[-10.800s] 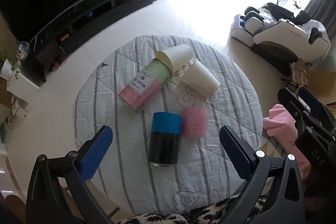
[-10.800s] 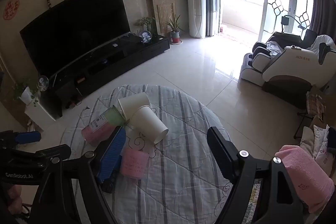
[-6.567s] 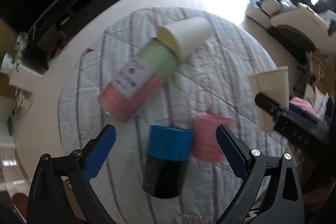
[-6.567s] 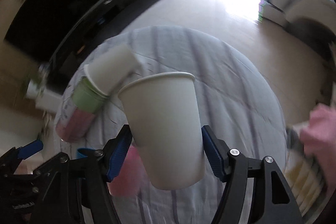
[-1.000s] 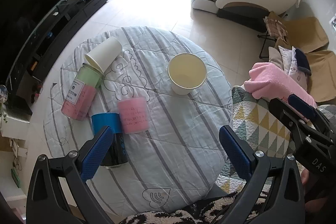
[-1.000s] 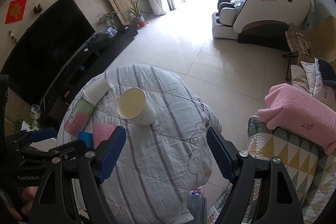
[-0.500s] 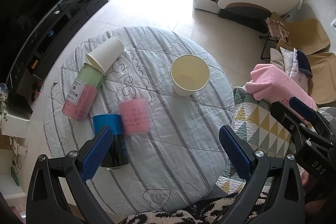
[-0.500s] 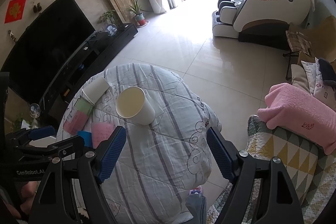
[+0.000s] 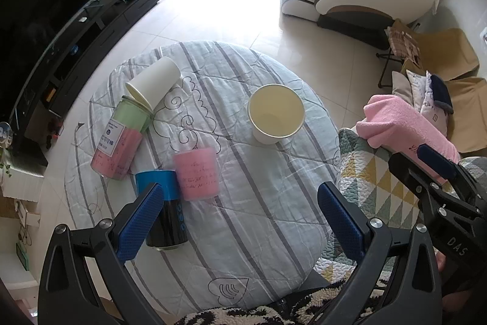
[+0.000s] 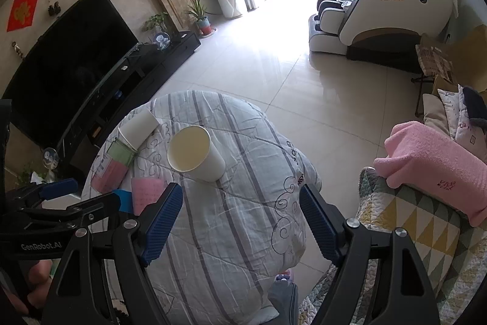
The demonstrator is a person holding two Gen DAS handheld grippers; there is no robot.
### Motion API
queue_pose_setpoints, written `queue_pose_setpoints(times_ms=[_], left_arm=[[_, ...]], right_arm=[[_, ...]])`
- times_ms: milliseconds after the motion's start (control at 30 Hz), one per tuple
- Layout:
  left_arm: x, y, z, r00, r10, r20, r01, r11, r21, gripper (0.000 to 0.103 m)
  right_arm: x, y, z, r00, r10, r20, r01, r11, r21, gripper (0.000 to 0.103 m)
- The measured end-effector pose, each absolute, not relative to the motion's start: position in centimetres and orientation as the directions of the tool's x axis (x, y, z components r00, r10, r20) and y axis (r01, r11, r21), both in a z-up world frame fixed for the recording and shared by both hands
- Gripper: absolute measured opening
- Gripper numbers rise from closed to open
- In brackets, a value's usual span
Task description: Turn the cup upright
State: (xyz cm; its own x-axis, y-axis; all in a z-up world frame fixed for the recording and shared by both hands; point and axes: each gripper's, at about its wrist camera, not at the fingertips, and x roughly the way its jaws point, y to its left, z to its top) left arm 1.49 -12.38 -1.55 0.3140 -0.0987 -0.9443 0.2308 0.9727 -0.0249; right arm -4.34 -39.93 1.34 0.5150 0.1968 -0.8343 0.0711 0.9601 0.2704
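Note:
A white paper cup [image 9: 275, 114] stands upright, mouth up, on the right half of the round striped table [image 9: 268, 203]; it also shows in the right wrist view [image 10: 194, 154]. A second white paper cup [image 9: 153, 83] lies on its side at the far left, also in the right wrist view [image 10: 138, 127]. My left gripper [image 9: 239, 221] is open and empty, held above the near table edge. My right gripper [image 10: 240, 223] is open and empty, held back from the upright cup.
A pink-and-green jar [image 9: 121, 139] lies by the fallen cup. A pink cup [image 9: 197, 172] and a blue-topped black can [image 9: 162, 215] stand near the left gripper. A pink towel [image 9: 408, 130] lies on a patterned sofa at the right. A massage chair [image 10: 386, 17] stands beyond.
Over ten seconds my right gripper picked up a fallen white cup, set it upright on the table and let go. In the last second both grippers barely moved.

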Motion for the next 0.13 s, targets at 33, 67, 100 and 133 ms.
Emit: queue_pose_setpoints(times_ms=[33, 67, 100, 133], left_arm=[[1.52, -12.43, -1.49, 0.316, -0.097, -0.944, 0.229, 0.973, -0.024, 0.102], [1.63, -12.41, -1.49, 0.317, -0.094, -0.944, 0.226, 0.974, -0.021, 0.102], [1.64, -12.43, -1.49, 0.317, -0.094, -0.944, 0.226, 0.974, -0.020, 0.102], [1.71, -12.44, -1.56, 0.315, -0.093, -0.944, 0.227, 0.974, -0.021, 0.102]], right_arm=[[-4.33, -39.95, 1.26, 0.512, 0.198, -0.836, 0.072, 0.960, 0.271, 0.080], [-4.27, -40.03, 1.23, 0.509, 0.200, -0.837, 0.072, 0.959, 0.273, 0.080], [-4.25, -40.06, 1.17, 0.507, 0.201, -0.838, 0.073, 0.959, 0.274, 0.080], [-4.22, -40.09, 1.09, 0.505, 0.200, -0.839, 0.075, 0.959, 0.274, 0.080]])
